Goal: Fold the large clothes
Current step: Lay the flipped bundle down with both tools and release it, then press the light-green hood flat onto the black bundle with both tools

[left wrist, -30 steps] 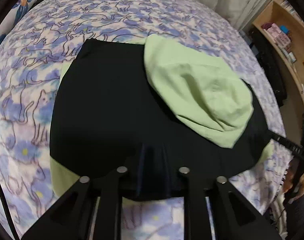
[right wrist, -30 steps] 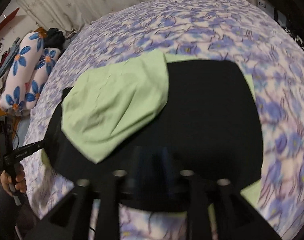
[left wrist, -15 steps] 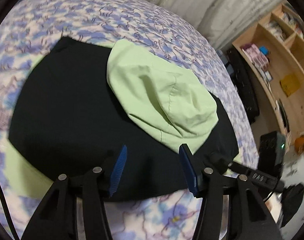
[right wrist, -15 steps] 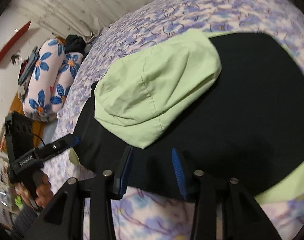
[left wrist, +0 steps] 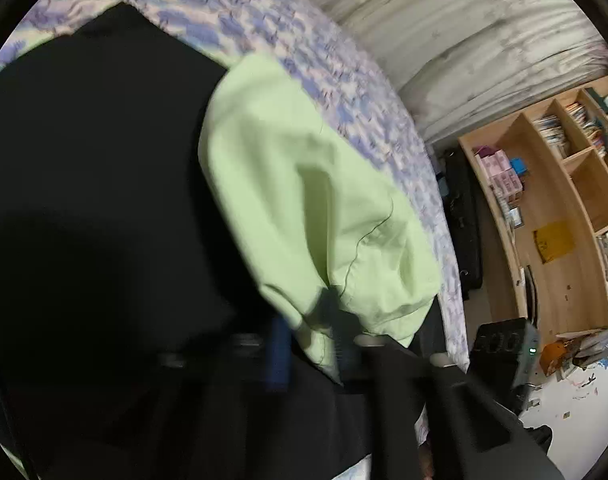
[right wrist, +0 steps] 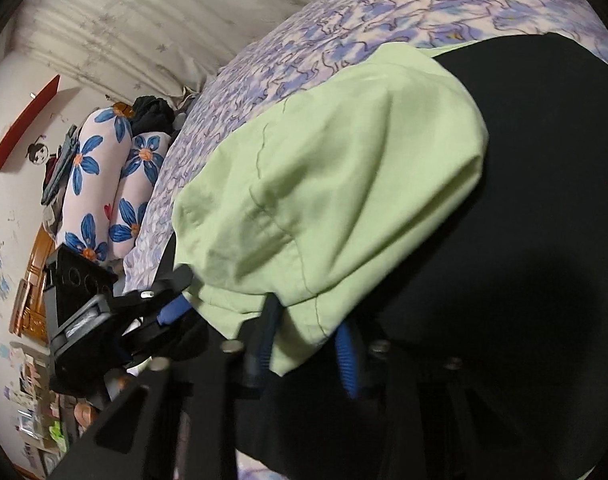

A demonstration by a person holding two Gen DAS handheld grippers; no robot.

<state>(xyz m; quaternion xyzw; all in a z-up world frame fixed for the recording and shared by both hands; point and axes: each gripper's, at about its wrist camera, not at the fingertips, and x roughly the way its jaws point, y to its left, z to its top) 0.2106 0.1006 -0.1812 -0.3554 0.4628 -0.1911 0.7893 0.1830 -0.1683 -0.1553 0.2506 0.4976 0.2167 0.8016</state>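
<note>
Reaching for the light green hood (right wrist: 336, 176), I have both tools at its near end, where it lies on top of the black garment (right wrist: 544, 240) spread across the bed (right wrist: 384, 32) and hanging toward the bed's near edge. My right gripper (right wrist: 304, 344) has its blue-padded fingers (right wrist: 346, 356) parted on either side of the hood's lowest fold, with cloth between them but not yet pinched. The left gripper (left wrist: 308, 340) is blurred in its own view; its jaws look spread around the same hem, though I cannot tell for sure whether they have begun to bite. In the right view the left gripper (right wrist: 164, 300) shows at the hood's far side corner, just beside the green edge. To do this step well, I judge I should catch only the green layer and not the black body beneath, take the two grips well apart along the hem so the hood stays flat, and close both fully before lifting. The risk I see is a shallow bite on thin cotton slipping out, or dragging the black panel off its lie near the bed's edge.
</note>
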